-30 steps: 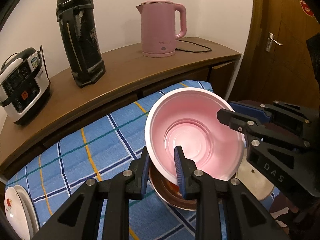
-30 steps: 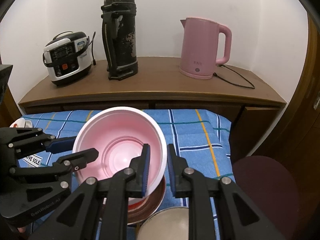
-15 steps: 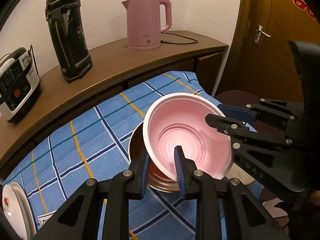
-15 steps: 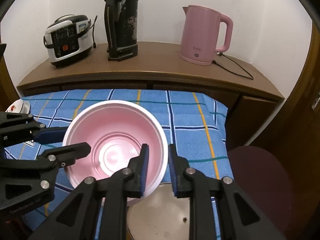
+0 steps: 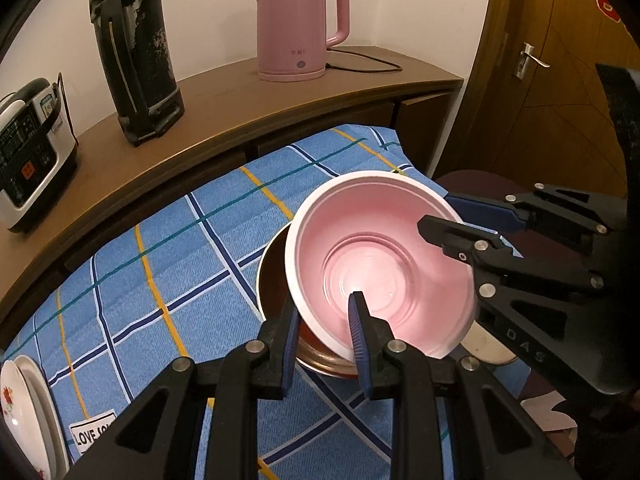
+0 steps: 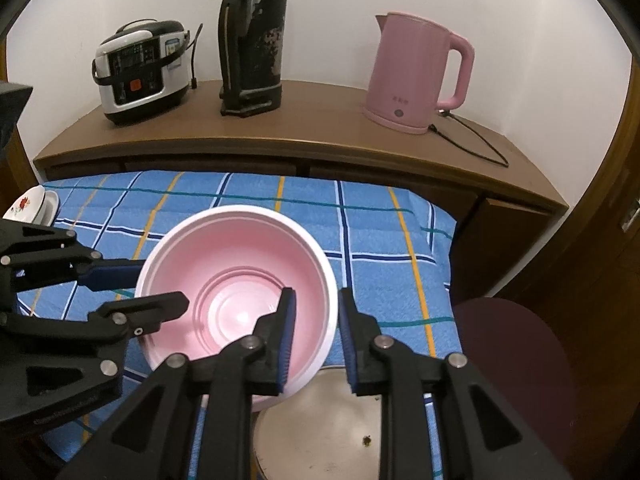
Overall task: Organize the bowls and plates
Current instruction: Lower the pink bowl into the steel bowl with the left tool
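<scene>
1. Far left, a white floral plate point(image 5: 18, 404) sits at the edge of the blue checked cloth point(image 5: 160, 280), well apart from the action.
2. The left gripper point(image 5: 323, 320) pinches the near wall of the pink bowl point(image 5: 380, 268), one finger inside and one outside, jaws narrowed onto the rim.
3. Centre: the pink bowl is tilted and held just above a brown bowl point(image 5: 276, 280) resting on the cloth; whether they touch I cannot tell.
4. The right gripper point(image 6: 317, 320) straddles the bowl's opposite wall, left finger inside, right finger outside, with a visible gap at the outer pad, so I cannot tell whether it grips.
5. Beneath the right gripper lies a pale round dish point(image 6: 320, 428).
6. At the back right, a pink kettle point(image 6: 416, 76) stands on the wooden counter point(image 6: 320, 136).
</scene>
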`<state>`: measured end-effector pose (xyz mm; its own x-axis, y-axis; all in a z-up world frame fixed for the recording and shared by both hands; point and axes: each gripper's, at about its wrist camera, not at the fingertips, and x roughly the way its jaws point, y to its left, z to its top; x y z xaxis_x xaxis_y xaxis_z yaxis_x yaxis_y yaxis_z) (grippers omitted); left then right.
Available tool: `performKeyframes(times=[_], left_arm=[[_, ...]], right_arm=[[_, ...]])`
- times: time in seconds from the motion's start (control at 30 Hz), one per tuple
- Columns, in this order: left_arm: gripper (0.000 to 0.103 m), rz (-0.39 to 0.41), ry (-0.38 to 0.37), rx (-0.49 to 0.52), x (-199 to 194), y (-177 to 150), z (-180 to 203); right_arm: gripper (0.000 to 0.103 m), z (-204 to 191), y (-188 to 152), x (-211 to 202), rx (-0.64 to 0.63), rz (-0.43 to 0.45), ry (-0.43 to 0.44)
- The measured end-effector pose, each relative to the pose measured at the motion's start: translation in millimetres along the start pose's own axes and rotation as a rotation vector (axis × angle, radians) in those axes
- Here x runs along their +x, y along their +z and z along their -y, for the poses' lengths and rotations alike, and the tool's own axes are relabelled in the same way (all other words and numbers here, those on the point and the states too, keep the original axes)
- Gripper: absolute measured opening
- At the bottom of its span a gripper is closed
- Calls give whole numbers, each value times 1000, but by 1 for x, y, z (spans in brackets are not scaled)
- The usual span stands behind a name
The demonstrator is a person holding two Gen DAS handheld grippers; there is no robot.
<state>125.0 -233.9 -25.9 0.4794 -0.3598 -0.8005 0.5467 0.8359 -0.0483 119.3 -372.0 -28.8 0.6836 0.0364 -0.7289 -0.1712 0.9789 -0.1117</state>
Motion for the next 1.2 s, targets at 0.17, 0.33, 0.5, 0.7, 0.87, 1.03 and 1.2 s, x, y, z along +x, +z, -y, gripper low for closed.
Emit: performKeyframes(times=[0.17, 0.33, 0.5, 0.7, 0.87, 1.03, 1.2], left_arm=[[27, -16, -2, -3, 3, 1, -1], [27, -32, -8, -10, 7, 1, -3], [27, -40, -9, -11, 10, 1, -5], [27, -52, -10, -16, 13, 0, -6], [27, -62, -9, -19, 17, 0, -7], [27, -62, -10, -19, 17, 0, -7], [27, -63, -10, -23, 18, 1, -7]], right_arm=[[23, -2, 0, 2, -12, -4, -11], [23, -4, 0, 5, -24, -12, -18], [23, -5, -1, 7, -30, -16, -20], [23, -4, -1, 8, -33, -16, -16], [23, -6, -2, 9, -34, -18, -15], [23, -7, -3, 10, -32, -21, -13], [23, -6, -4, 11, -32, -22, -10]])
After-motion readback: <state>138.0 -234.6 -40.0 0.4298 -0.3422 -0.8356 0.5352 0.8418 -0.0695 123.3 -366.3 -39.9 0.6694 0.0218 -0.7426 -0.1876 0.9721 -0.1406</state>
